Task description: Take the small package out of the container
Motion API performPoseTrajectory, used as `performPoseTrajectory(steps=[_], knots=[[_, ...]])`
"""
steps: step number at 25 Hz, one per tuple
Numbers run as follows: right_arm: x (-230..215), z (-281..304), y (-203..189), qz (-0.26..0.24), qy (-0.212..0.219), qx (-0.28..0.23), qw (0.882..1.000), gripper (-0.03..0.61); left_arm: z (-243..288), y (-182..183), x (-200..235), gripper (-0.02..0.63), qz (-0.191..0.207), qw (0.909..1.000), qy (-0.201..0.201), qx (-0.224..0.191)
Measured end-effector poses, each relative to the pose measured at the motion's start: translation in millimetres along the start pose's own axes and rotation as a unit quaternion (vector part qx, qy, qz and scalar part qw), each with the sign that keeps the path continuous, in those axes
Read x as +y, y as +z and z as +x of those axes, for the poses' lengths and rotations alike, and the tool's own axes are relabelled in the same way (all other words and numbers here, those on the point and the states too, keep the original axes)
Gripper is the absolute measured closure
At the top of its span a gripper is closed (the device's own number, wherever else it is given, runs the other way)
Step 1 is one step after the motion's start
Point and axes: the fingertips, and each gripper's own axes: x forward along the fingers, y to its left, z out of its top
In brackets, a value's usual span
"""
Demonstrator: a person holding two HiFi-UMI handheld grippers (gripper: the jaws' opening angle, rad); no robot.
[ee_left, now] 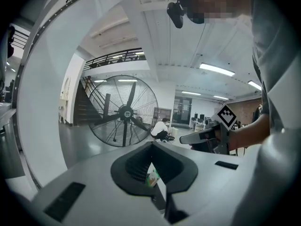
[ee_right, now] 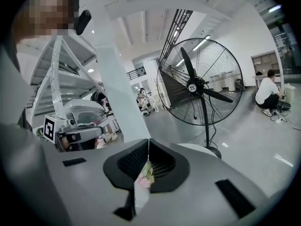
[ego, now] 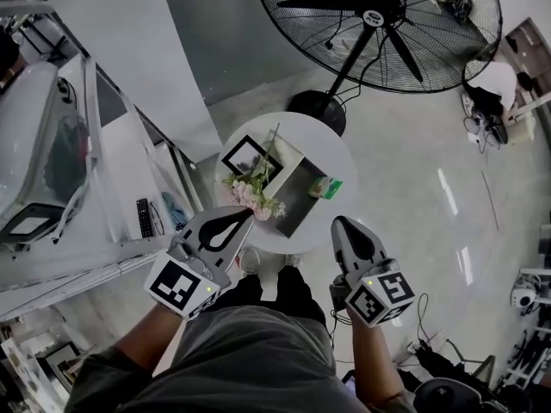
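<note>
A small green package (ego: 325, 188) lies at the right edge of an open grey container (ego: 295, 203) on a round white table (ego: 348, 160). Pink and white flowers (ego: 255, 196) rest at the container's left side. My left gripper (ego: 250, 216) hovers shut and empty just before the flowers. To the right, my right gripper (ego: 338, 223) is also shut and empty, near the table's front edge and below the package. The left gripper view looks past its closed jaws (ee_left: 153, 143) to the package (ee_left: 151, 178). Beyond the right gripper's (ee_right: 149, 140) closed jaws the flowers (ee_right: 146, 175) show.
A black-framed marker card (ego: 247, 156) stands behind the flowers. A large floor fan (ego: 379, 24) stands just beyond the table. A metal rack with a white machine (ego: 34, 144) runs along the left. A person (ego: 495, 89) crouches at the far right.
</note>
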Motion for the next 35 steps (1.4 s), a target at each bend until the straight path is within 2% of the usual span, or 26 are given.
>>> performPoseTrajectory(steps=[5, 10, 14, 20, 28, 35], knots=[[-41, 22, -13, 0.011, -0.024, 0.022, 0.999, 0.555, 20, -8, 7, 0.6, -0.007, 0.9997, 0.021, 0.012], [-74, 42, -32, 0.024, -0.031, 0.045, 0.998, 0.555, 45, -25, 10, 0.6, -0.017, 0.9987, 0.037, 0.031], [-95, 55, -44, 0.033, -0.035, 0.057, 0.997, 0.554, 62, -45, 10, 0.6, -0.037, 0.9961, 0.042, 0.068], [-125, 70, -70, 0.047, -0.053, 0.071, 0.995, 0.554, 95, -64, 5, 0.6, -0.027, 0.9967, 0.03, 0.071], [-152, 83, -103, 0.068, -0.078, 0.084, 0.991, 0.552, 111, -99, -4, 0.6, -0.058, 0.9898, 0.012, 0.129], [-160, 91, -128, 0.092, -0.087, 0.089, 0.988, 0.552, 114, -121, -6, 0.6, -0.066, 0.9863, 0.005, 0.151]])
